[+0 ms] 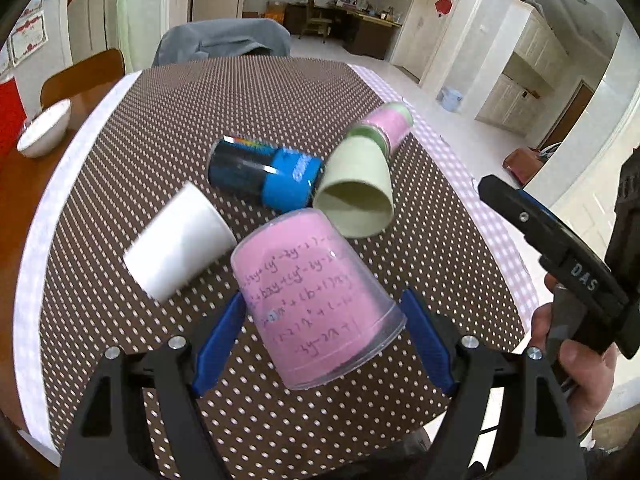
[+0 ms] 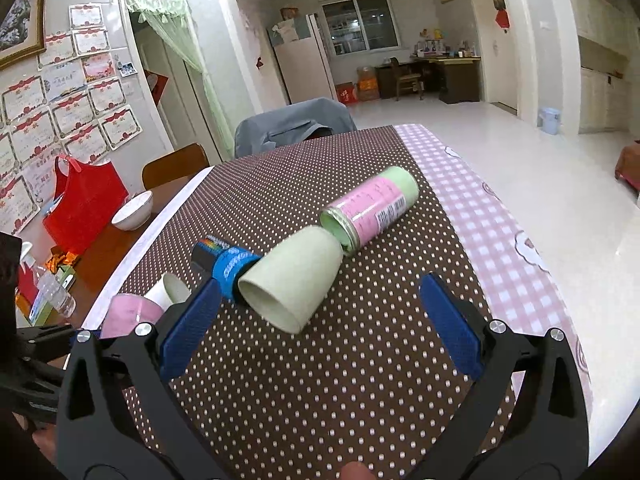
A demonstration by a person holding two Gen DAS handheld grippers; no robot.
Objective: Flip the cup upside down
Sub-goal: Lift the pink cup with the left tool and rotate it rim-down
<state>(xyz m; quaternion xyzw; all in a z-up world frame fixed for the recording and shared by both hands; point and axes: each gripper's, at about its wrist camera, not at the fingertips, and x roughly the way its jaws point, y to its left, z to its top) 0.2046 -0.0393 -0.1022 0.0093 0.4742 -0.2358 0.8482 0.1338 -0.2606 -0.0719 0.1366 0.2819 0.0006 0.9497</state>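
Note:
A pink cup (image 1: pixel 316 304) with handwritten formulas and a clear outer shell stands upside down, tilted, between the blue fingers of my left gripper (image 1: pixel 324 308). The jaws stand open, apart from its sides. A white cup (image 1: pixel 180 246) lies on its side to the left. A pale green cup (image 1: pixel 358 190) lies on its side, mouth toward me; it also shows in the right wrist view (image 2: pixel 292 276). My right gripper (image 2: pixel 320 300) is open and empty, just short of the green cup. The pink cup (image 2: pixel 130 314) shows at the lower left there.
A blue-capped dark bottle (image 1: pixel 260 176) and a pink-and-green can (image 2: pixel 370 208) lie on the brown dotted tablecloth (image 2: pixel 340 380). A white bowl (image 2: pixel 134 210), a red bag (image 2: pixel 84 208) and a water bottle (image 2: pixel 52 292) are on the wooden table at the left. A chair with a grey jacket (image 2: pixel 292 126) stands behind.

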